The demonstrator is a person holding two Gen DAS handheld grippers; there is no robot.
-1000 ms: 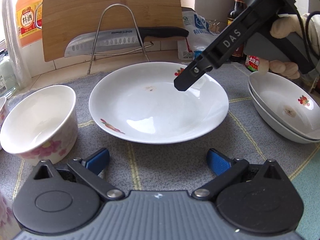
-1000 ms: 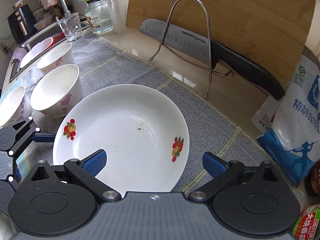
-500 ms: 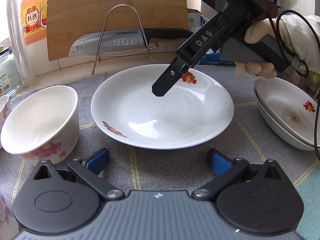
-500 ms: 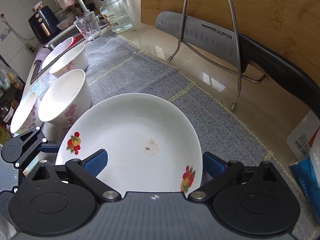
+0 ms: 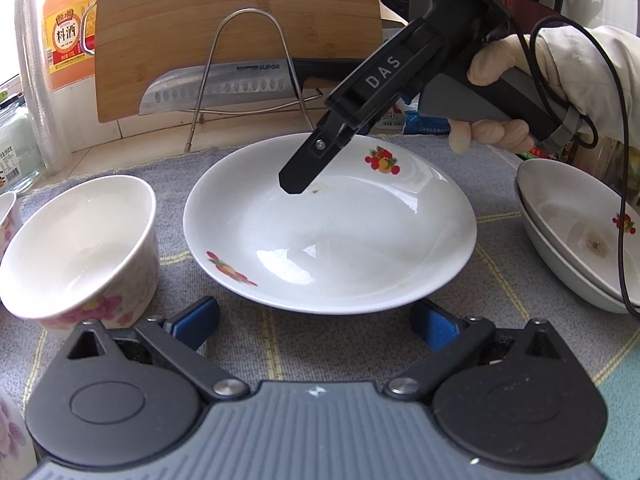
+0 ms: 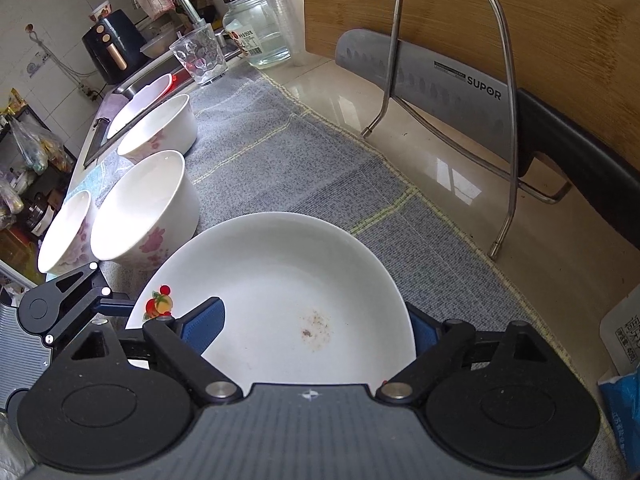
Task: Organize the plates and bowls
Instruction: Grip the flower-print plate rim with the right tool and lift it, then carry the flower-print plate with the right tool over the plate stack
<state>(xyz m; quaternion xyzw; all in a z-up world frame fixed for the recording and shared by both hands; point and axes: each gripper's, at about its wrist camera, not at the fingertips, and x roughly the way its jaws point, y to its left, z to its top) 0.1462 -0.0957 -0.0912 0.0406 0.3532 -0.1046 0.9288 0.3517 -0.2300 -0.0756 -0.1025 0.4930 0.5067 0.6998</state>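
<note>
Right wrist view: right claw (image 6: pixel 316 330), jaws spread, is hovering over the plate (image 6: pixel 280 280) lying on the tabletop mat (image 6: pixel 280 152), likely lining up a rim grasp, while the left claw (image 5: pixel 316 322) is waiting open just short of it.

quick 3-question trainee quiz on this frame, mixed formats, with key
1. True or false: the right gripper is shut on the plate.
2. What lies behind the wire rack?
A. a knife against a cutting board
B. a frying pan
C. a stack of cups
3. Fill in: to the right of the plate, in the left wrist view, sits a stack of two ____.

Key:
1. False. Its jaws are open, one finger over the plate's bowl and one outside the rim.
2. A
3. plates. The floral bowls stand on the other side, toward the sink.
</note>
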